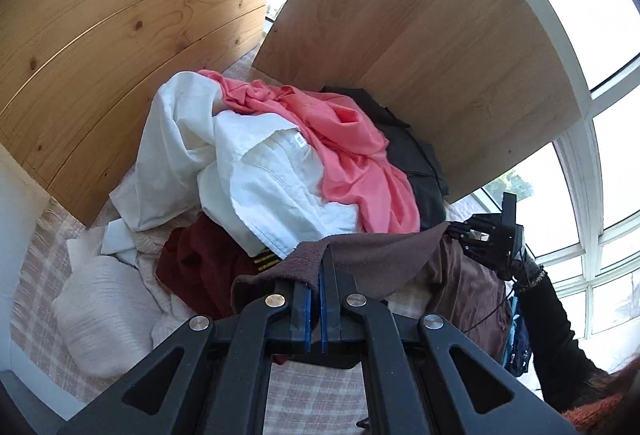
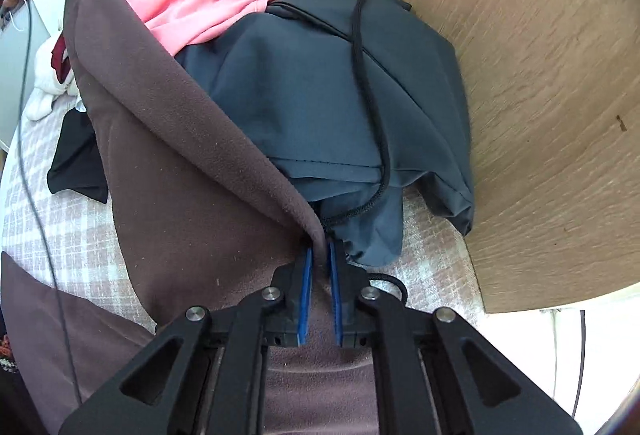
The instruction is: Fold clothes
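Left gripper (image 1: 316, 267), low centre of the left wrist view: pinching the top edge of the brown fleece garment (image 1: 372, 255), blue pads pressed nearly together on the cloth. Right gripper (image 2: 320, 251), low centre of the right wrist view: clamped on another edge of the same brown fleece garment (image 2: 192, 163), a fold of fabric caught between the blue pads, with a small gap between them further back. Also seen from the left wrist view at mid right (image 1: 486, 235), fleece stretched between the two tools.

Just beyond the right gripper's tips: a black drawstring (image 2: 370, 83) trailing from the dark grey garment (image 2: 304, 95), its end lying right beside the pinch. Likely snag there, dragging the grey piece along if the cord is caught with the fleece; cannot tell whether it is. Thin grip at each edge, so a slip under the hanging weight seems possible.

Fleece: matte, soft, thick, speckled with lint, draping from upper left down to bottom centre of the right view, spilling onto the checked pink-and-white cover (image 2: 68, 231).

Further out, centre of the left view: heap of unfolded laundry, white shirt (image 1: 248, 171), coral pink top (image 1: 352, 155), maroon garment (image 1: 200, 263), backed by wooden panels (image 1: 440, 47) at upper left and upper right
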Demonstrator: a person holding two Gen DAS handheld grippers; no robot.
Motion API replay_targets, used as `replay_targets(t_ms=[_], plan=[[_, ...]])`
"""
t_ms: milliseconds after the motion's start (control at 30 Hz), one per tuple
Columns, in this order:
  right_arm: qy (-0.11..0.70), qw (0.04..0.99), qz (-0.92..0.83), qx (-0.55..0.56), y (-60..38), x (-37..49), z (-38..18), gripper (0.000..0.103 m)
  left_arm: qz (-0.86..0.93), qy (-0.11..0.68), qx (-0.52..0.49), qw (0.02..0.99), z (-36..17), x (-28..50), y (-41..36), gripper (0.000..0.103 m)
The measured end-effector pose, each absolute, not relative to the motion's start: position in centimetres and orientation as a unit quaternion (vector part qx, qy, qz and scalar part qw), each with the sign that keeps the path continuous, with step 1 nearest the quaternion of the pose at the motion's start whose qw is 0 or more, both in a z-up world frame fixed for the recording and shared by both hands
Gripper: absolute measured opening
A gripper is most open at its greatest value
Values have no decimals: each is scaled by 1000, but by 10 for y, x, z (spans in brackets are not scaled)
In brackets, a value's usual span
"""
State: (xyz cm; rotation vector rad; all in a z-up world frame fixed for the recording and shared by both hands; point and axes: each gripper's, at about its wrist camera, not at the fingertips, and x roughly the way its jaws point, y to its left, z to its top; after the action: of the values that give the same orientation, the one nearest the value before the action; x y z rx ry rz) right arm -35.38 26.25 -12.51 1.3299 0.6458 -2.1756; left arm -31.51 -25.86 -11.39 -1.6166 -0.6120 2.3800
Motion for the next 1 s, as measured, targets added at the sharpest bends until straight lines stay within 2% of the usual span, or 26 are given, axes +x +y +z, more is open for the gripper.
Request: replay_targets(t_ms=[133,200,267,400,500,567,633,667,700,800,833,867,1000], plan=[[256,250,-816,455,249,-342,-101,22,792,-236,-552,110,-131,-335,-270,3],[260,260,-822,434,238,-338,-88,33,780,-274,-549,125,-133,-337,-278,5],[276,274,-823,415,221,-336,-83,40,781,-270,-549,124,-129,-338,-280,5],[309,305,-802,411,189,-342,-89,40,797,-209,-553,126,-117,-336,-270,8],[326,321,-787,413,173,-344,-100,40,800,-179,-555,140,-107,-325,-267,28],[337,331,-778,415,163,-345,-108,40,802,-162,-557,141,-103,-319,-266,29],[323,341,-776,421,164,-347,-104,35,803,-153,-559,140,-102,-316,-268,31],[315,346,-775,424,165,-348,-102,18,802,-149,-560,142,-103,-315,-267,31],[307,351,-775,427,167,-349,-99,8,802,-145,-562,144,-104,-315,-266,31],[284,363,-777,429,173,-350,-87,7,798,-123,-571,146,-112,-318,-254,25],[268,366,-781,428,179,-352,-80,7,800,-115,-570,148,-112,-319,-250,5],[244,368,-788,429,186,-356,-73,6,801,-107,-569,149,-111,-320,-245,1],[179,333,-811,446,204,-386,-73,7,817,-138,-538,158,-94,-331,-249,2]])
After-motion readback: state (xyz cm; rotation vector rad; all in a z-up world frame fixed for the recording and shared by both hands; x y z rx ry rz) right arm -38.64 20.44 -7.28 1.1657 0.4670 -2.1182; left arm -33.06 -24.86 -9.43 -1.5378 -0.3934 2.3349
